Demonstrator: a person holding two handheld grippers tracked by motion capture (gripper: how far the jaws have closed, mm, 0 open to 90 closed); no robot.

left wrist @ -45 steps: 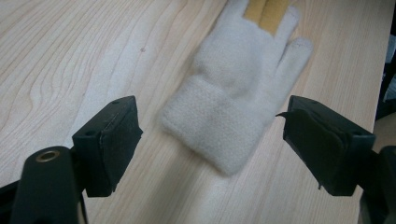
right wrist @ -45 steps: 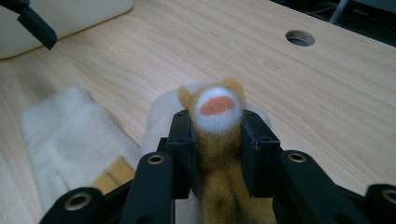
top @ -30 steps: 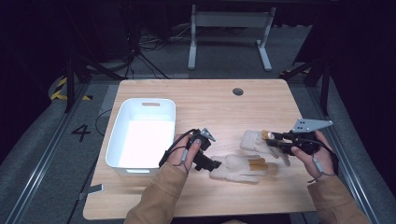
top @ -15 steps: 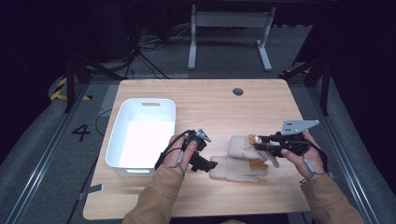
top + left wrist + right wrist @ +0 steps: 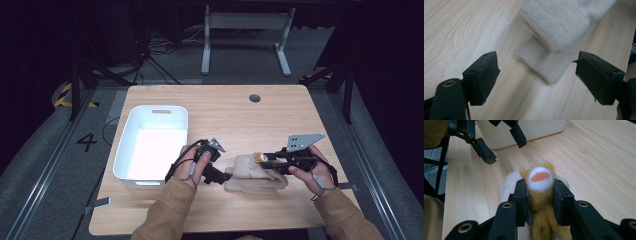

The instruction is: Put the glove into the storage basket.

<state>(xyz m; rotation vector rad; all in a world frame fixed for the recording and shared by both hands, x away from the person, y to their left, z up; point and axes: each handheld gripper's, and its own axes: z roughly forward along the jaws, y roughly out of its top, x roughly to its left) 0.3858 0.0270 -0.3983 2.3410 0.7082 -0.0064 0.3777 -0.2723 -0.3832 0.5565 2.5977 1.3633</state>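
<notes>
A yellow-brown fuzzy sock with a white tip and an orange patch is pinched between the jaws of my right gripper. In the high view that right gripper holds the sock just over a pile of cream fuzzy socks near the table's front edge. My left gripper sits at the pile's left end. Its jaws stand wide open in the left gripper view, with a folded cream sock on the wood just ahead, untouched.
A white plastic bin stands on the left of the wooden table, close behind my left hand. It appears as the white wall at the top of the right gripper view. A round cable hole lies at the table's back.
My right gripper has carried the yellow sock leftward, over the cream pile. The left gripper has shifted slightly toward the front edge and the pile, still open.
</notes>
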